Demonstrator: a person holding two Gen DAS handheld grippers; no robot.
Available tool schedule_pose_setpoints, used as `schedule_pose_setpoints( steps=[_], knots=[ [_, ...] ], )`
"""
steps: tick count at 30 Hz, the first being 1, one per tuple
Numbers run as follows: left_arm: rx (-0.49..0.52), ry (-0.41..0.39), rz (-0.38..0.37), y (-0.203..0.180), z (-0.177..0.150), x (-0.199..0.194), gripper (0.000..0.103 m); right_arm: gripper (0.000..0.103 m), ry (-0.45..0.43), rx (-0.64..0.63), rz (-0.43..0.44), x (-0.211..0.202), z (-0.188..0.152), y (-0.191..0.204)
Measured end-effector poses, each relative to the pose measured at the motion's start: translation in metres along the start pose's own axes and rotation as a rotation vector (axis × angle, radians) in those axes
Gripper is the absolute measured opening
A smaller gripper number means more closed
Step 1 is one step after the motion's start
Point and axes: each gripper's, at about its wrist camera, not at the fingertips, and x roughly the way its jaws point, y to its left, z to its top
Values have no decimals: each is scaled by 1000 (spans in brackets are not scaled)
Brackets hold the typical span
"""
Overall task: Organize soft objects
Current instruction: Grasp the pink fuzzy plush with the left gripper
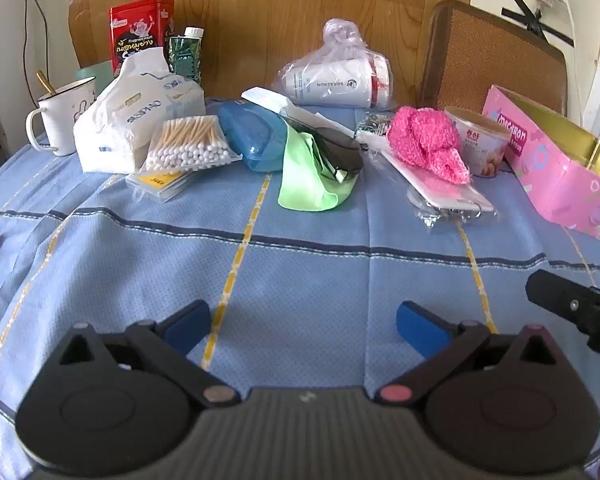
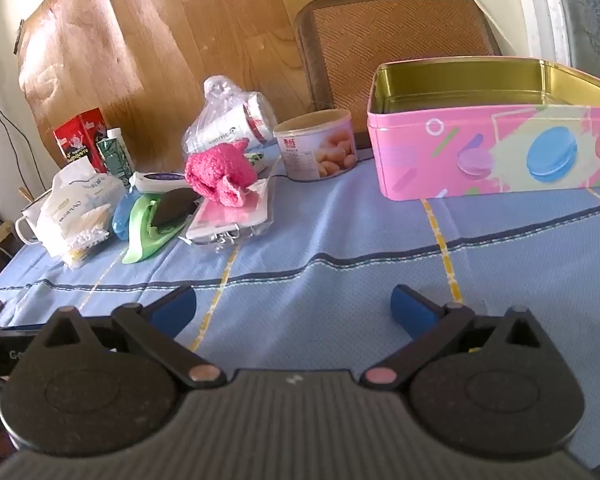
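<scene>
Left gripper (image 1: 303, 322) low over the blue checked cloth (image 1: 300, 272) on the desk, jaws released and spread wide, nothing between them. Right gripper (image 2: 293, 307) likewise over bare cloth, jaws released, nothing held. Well ahead of both, near the desk's far edge: pink fuzzy cloth (image 1: 426, 142) bunched on a flat white packet in clear wrap (image 1: 444, 188), just beside a small round tub (image 1: 482, 140). Left of it, green cloth (image 1: 304, 176) draped under a dark clip-like object (image 1: 340, 152), touching a blue case (image 1: 252, 136). Farther left, bagged cotton swabs (image 1: 188, 144), tissue pack (image 1: 132, 116), white mug (image 1: 62, 114). Open pink tin (image 2: 496, 140) at right, ahead of the right jaws, apart from the soft things.
</scene>
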Motion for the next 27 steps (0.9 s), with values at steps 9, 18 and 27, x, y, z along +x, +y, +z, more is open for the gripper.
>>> schedule_pose_setpoints(
  steps=[9,18,27],
  knots=[
    [-85,-61,-90,18,-5,-6,103,75,-70,-115,73,1,35,12],
    [-81,-61,-123,23,-5,-7,103,67,-15,-227,93,68,80,45],
    [-163,-114,-221,66,0,-22,90,5,33,-368,231,35,47,69]
  ],
)
